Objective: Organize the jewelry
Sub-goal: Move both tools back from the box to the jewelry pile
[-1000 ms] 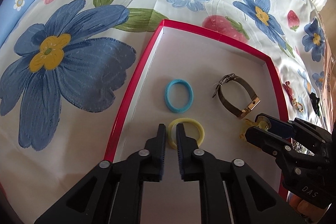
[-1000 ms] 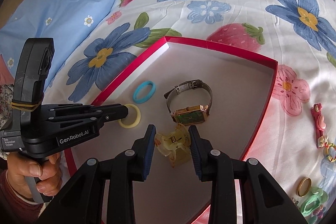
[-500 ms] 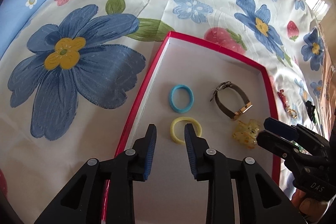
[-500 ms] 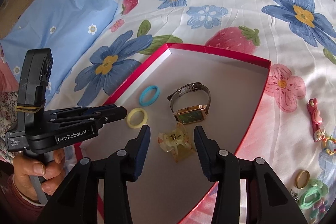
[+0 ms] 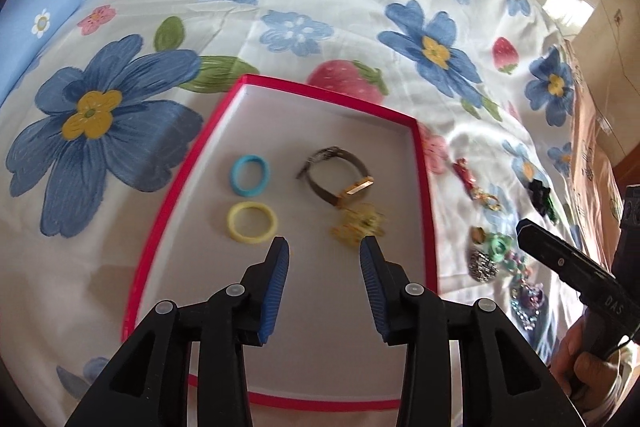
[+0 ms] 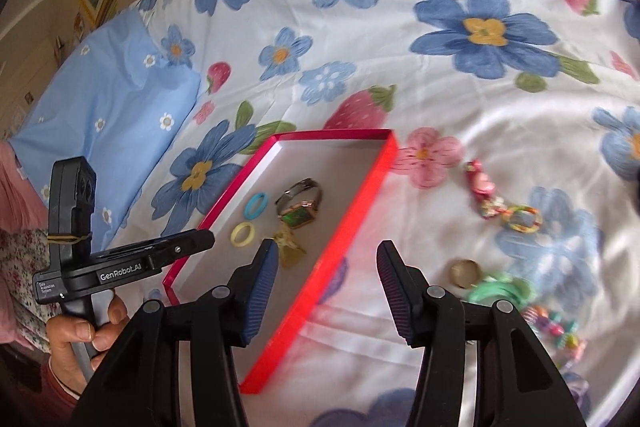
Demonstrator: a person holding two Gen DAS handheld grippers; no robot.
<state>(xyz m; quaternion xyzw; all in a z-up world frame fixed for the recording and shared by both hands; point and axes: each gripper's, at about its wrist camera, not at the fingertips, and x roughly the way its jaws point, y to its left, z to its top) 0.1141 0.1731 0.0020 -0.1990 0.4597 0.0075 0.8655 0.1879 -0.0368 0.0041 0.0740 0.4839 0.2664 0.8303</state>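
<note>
A red-rimmed box (image 5: 176,195) (image 6: 352,203) with a white floor lies on the flowered bedsheet. In it lie a blue ring (image 5: 249,174) (image 6: 256,205), a yellow ring (image 5: 252,222) (image 6: 242,234), a gold watch (image 5: 340,175) (image 6: 300,203) and a yellow hair claw (image 5: 358,225) (image 6: 289,247). My left gripper (image 5: 324,259) is open and empty above the box floor, near the yellow ring and the claw. My right gripper (image 6: 324,267) is open and empty, raised over the box's right rim. It also shows in the left wrist view (image 5: 568,267).
Loose jewelry lies on the sheet right of the box: a red hair clip (image 6: 480,187) (image 5: 466,175), a gold ring (image 6: 466,273), a green clip (image 6: 500,289) (image 5: 498,245), beads (image 6: 552,327) and a dark piece (image 5: 540,195). A blue pillow (image 6: 104,115) lies at the left.
My right gripper let go of the yellow hair claw in the box, opened wide and drew back to the right. My left gripper opened and lifted away from the yellow ring.
</note>
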